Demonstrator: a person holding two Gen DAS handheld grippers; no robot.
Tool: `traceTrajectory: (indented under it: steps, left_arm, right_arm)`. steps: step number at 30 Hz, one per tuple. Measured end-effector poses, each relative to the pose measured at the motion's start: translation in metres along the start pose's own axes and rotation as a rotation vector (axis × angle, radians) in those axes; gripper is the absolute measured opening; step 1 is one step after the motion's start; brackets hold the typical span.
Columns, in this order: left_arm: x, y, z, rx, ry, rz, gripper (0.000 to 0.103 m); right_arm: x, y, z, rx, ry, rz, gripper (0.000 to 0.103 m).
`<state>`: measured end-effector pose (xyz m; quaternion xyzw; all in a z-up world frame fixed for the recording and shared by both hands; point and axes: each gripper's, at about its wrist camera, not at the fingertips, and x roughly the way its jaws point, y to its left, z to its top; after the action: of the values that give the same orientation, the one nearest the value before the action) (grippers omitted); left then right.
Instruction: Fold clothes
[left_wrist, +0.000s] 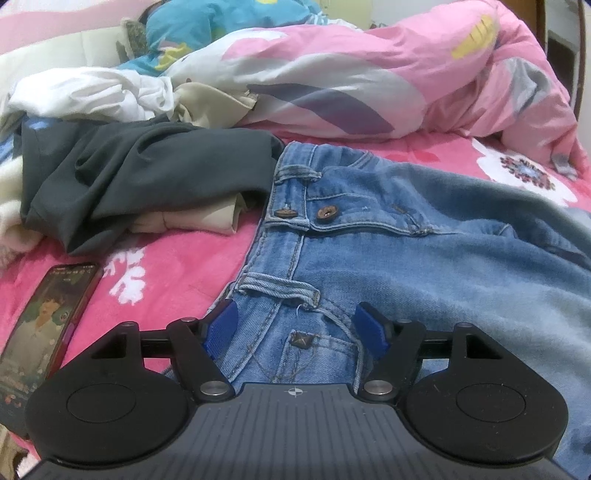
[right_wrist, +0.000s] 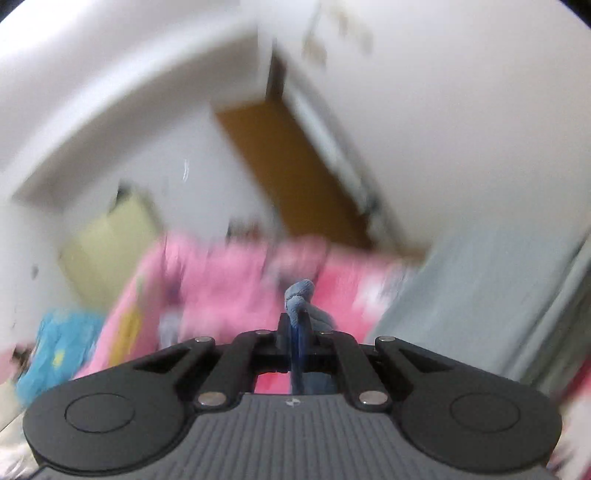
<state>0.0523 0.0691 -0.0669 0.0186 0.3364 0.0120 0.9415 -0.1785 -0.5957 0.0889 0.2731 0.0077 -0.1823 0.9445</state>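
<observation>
Blue jeans (left_wrist: 406, 240) lie on the pink bed cover, waistband toward the left, buttons showing. My left gripper (left_wrist: 295, 325) is open, its blue pads (left_wrist: 225, 325) on either side of the waistband and pocket area, just above the denim. My right gripper (right_wrist: 295, 325) is shut on a bunched piece of the blue denim (right_wrist: 299, 295), lifted and pointing up toward the room; that view is blurred by motion.
A dark grey garment (left_wrist: 140, 177) lies over beige cloth left of the jeans, with white clothes (left_wrist: 96, 92) behind it. A phone (left_wrist: 48, 317) lies on the cover at the left. A pink quilt (left_wrist: 369, 74) is heaped at the back. A wooden door (right_wrist: 295, 173) stands beyond the bed.
</observation>
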Motion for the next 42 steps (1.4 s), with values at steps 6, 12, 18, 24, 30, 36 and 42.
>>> traceTrajectory:
  steps: [6, 12, 18, 24, 30, 36, 42]
  left_arm:
    - [0.001, 0.000, 0.001, 0.013, 0.006, 0.000, 0.071]
    - [0.002, -0.002, 0.001, 0.016, 0.003, 0.011, 0.072]
    - [0.001, -0.003, 0.000, 0.022, -0.001, 0.017, 0.072]
    - [0.001, -0.003, -0.001, 0.028, -0.005, 0.016, 0.072]
    - [0.001, -0.002, 0.000, 0.032, -0.001, 0.011, 0.072]
    - [-0.002, -0.001, -0.004, 0.024, -0.011, 0.008, 0.072]
    - [-0.002, 0.002, -0.004, 0.015, -0.013, -0.001, 0.072]
  right_arm:
    - [-0.020, -0.095, -0.015, 0.139, 0.034, -0.244, 0.004]
    - [-0.012, -0.072, 0.002, 0.159, -0.020, -0.088, 0.004]
    - [-0.015, -0.021, 0.044, -0.075, -0.153, 0.081, 0.004]
    - [0.014, -0.109, -0.019, -0.026, 0.148, -0.255, 0.015]
    - [-0.027, -0.122, -0.013, 0.080, -0.047, -0.315, 0.043]
    - [-0.013, -0.011, -0.032, -0.206, 0.095, -0.042, 0.043]
    - [0.063, 0.086, -0.156, -0.640, 0.581, 0.231, 0.039]
